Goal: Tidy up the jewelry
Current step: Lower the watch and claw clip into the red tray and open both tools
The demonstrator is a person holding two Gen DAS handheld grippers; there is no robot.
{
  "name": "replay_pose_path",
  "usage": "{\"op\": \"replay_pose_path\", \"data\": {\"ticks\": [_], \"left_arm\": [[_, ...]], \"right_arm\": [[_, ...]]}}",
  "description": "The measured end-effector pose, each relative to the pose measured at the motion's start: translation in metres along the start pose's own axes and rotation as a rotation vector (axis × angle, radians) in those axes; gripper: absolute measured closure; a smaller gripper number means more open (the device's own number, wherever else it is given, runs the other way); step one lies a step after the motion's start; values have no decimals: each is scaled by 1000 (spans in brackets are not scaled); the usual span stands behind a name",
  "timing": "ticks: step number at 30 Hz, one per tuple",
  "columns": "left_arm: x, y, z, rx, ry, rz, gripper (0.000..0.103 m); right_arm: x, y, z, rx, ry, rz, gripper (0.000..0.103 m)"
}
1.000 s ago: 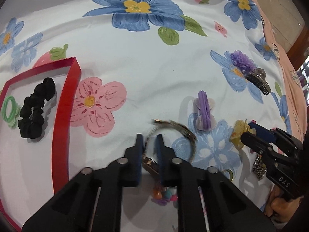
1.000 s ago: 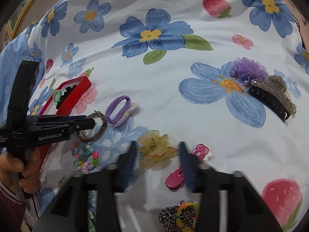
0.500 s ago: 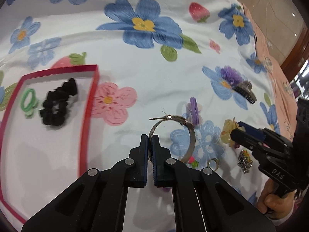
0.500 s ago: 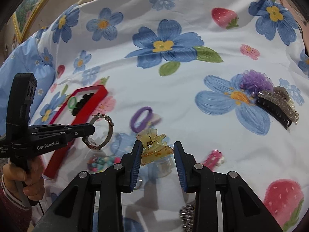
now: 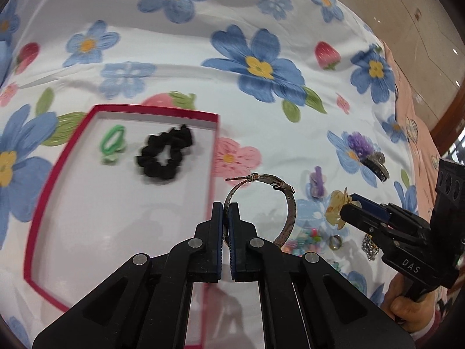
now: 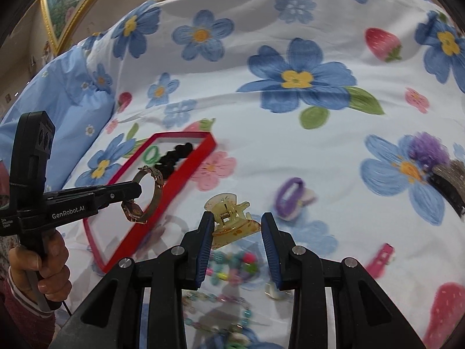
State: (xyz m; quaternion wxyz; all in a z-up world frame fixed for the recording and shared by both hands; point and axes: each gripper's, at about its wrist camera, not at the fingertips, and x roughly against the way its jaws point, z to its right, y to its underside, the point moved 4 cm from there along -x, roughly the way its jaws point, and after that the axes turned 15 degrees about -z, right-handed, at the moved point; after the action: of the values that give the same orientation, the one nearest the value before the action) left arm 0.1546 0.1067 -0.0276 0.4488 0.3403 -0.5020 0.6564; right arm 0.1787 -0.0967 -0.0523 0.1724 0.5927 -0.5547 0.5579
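The left gripper (image 5: 225, 213) pinches a metal-band watch (image 5: 286, 203) beside the red tray (image 5: 210, 174), while the right gripper (image 6: 237, 234) clamps a yellow claw clip (image 6: 232, 218).

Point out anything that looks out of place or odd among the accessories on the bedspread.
The yellow hair clip sits off-centre in the right claw, against one finger only, with a gap to the other. Loose beads and chains lie scattered outside the red tray. The left claw pinches the watch by its band's edge.

One red tray (image 5: 213, 157). In it: one black scrunchie (image 5: 165, 157), one green hair tie (image 5: 112, 141). One metal watch (image 5: 271, 200). One yellow claw clip (image 6: 232, 221). One purple hair tie (image 6: 290, 197). One pink clip (image 6: 380, 258). Two grippers (image 5: 225, 210) (image 6: 237, 232).
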Motion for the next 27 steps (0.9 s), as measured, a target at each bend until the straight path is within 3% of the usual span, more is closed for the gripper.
{"op": "replay_pose_path", "data": {"ticks": [14, 27], "left_arm": [[21, 3, -79, 128, -57, 33, 100], [-15, -12, -148, 231, -107, -33, 100]], "right_arm": [[-32, -35, -72, 118, -102, -18, 69], [-94, -65, -124, 213, -124, -97, 69]]}}
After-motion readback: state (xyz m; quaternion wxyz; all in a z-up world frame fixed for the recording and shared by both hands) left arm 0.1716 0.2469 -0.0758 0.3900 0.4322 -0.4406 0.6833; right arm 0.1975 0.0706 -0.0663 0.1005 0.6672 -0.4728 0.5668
